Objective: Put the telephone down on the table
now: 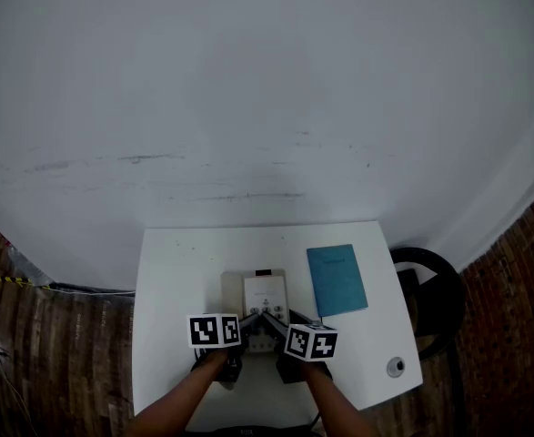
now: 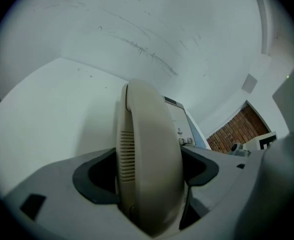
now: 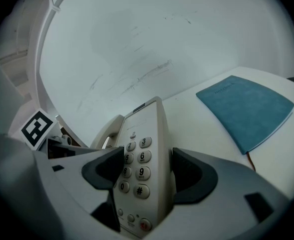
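A beige desk telephone [image 1: 257, 296] is at the middle of the small white table [image 1: 180, 271], with both grippers at its near end. My left gripper [image 1: 246, 326] is shut on the handset [image 2: 147, 134], which fills the gap between its dark pads; the base [image 2: 179, 121] shows just right of it. My right gripper [image 1: 277, 326] is shut on the right side of the base, with the keypad [image 3: 139, 154] between its jaws. In the right gripper view the handset [image 3: 106, 129] lies on the base's left. I cannot tell whether the telephone rests on the table or is held just above it.
A blue notebook [image 1: 337, 279] [image 3: 247, 106] lies on the table right of the telephone. A small round object [image 1: 395, 367] sits near the table's front right corner. A black round seat [image 1: 433, 291] stands beside the table's right edge. A white wall is behind.
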`<state>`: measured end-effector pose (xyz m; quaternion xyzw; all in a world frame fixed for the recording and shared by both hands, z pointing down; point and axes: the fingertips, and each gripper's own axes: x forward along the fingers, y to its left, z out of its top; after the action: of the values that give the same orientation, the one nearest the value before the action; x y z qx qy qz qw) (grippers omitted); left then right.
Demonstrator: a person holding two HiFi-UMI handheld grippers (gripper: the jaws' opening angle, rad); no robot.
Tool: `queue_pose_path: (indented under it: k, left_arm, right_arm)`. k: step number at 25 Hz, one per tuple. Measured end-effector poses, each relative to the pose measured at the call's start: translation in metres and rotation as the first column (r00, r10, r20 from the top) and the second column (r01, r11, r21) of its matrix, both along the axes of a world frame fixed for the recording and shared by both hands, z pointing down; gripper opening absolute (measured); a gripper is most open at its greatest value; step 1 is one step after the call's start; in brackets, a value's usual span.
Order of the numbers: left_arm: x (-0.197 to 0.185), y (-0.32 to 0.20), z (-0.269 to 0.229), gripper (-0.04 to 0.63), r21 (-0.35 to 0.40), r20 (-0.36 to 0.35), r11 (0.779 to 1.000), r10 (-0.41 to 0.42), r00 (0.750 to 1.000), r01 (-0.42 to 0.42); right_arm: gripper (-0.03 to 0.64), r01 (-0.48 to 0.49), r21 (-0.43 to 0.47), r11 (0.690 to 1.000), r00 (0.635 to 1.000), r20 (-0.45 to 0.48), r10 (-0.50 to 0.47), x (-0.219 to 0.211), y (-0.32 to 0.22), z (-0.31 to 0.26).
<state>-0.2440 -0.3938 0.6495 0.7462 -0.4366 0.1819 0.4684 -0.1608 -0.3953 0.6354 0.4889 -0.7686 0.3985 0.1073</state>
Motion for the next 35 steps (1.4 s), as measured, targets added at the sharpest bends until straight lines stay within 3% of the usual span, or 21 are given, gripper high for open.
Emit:
queue_pose_path:
  k: [18,21,27,31,35]
  left_arm:
    - [0.004,-0.002,0.002,0.373,0.033,0.067,0.999,0.036,0.997,-0.038]
    - [-0.002,-0.011,-0.011,0.373,0.089,0.119,0.995,0.021,0.993,-0.032]
    - [-0.012,-0.024,-0.056,0.373,0.214,0.159,0.977,-0.021,0.987,-0.013]
    - [-0.009,-0.022,-0.089,0.373,0.288,0.139,0.958,-0.05,0.989,0.008]
    - [0.006,-0.019,-0.128,0.358,0.377,0.102,0.926,-0.065,0.993,0.022]
  right_arm:
    - [0.293,0.038,-0.028,0.999,0.999,0.022,-0.038,0.006,0.0,0.007]
    - [0.281,0.014,-0.01,1.0,1.0,0.014,-0.014,0.015,-0.003,0.0]
    - [0.222,0.037,0.061,0.997,0.999,0.009,-0.037,0.023,-0.006,-0.035]
    - [0.207,0.076,0.125,0.989,0.997,-0.007,-0.076,0.025,-0.003,-0.069]
    - [0.14,0.114,0.204,0.972,0.993,-0.049,-0.106,0.035,0.0,-0.104]
